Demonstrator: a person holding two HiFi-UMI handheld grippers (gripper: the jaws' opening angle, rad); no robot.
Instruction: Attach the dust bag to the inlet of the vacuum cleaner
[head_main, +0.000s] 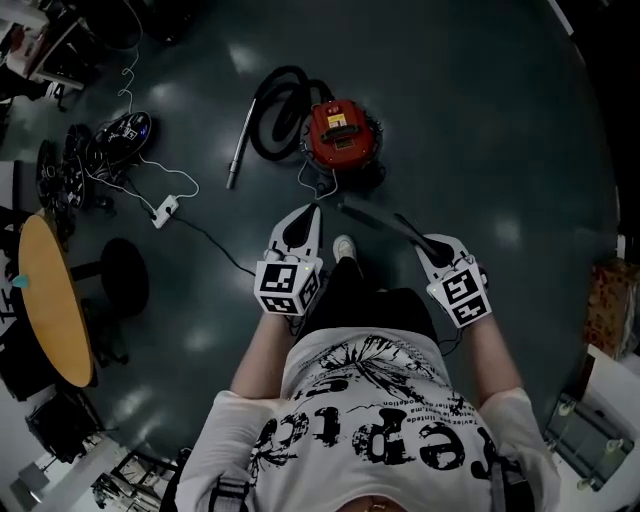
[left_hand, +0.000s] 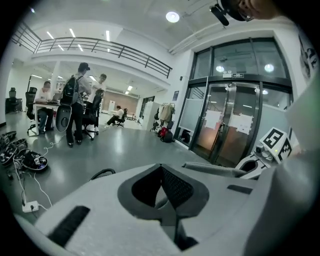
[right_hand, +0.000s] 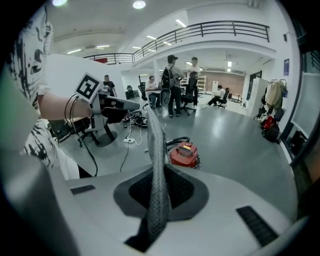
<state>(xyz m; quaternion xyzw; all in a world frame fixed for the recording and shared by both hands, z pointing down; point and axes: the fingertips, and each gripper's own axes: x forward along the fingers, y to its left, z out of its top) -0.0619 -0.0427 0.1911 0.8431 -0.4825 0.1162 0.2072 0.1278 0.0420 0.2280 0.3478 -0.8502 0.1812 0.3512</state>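
Note:
A red canister vacuum cleaner (head_main: 340, 135) (right_hand: 184, 154) stands on the dark floor ahead of me, its black hose (head_main: 275, 110) curled to its left. A flat grey dust bag (head_main: 375, 215) (right_hand: 156, 150) is clamped edge-on in my right gripper (head_main: 408, 222) (right_hand: 160, 167) and sticks out forward and left from the jaws. My left gripper (head_main: 303, 212) (left_hand: 161, 166) is shut with nothing in it, just left of the bag's free end. The left gripper view shows the bag (left_hand: 215, 170) as a grey strip at right. Both grippers hover short of the vacuum cleaner, not touching it.
A round wooden table (head_main: 50, 300) and a black stool base (head_main: 125, 275) stand at left. A white power strip (head_main: 165, 210) with cables and a pile of gear (head_main: 120, 135) lie on the floor. People (right_hand: 172, 85) stand far off; glass doors (left_hand: 230, 125) are at right.

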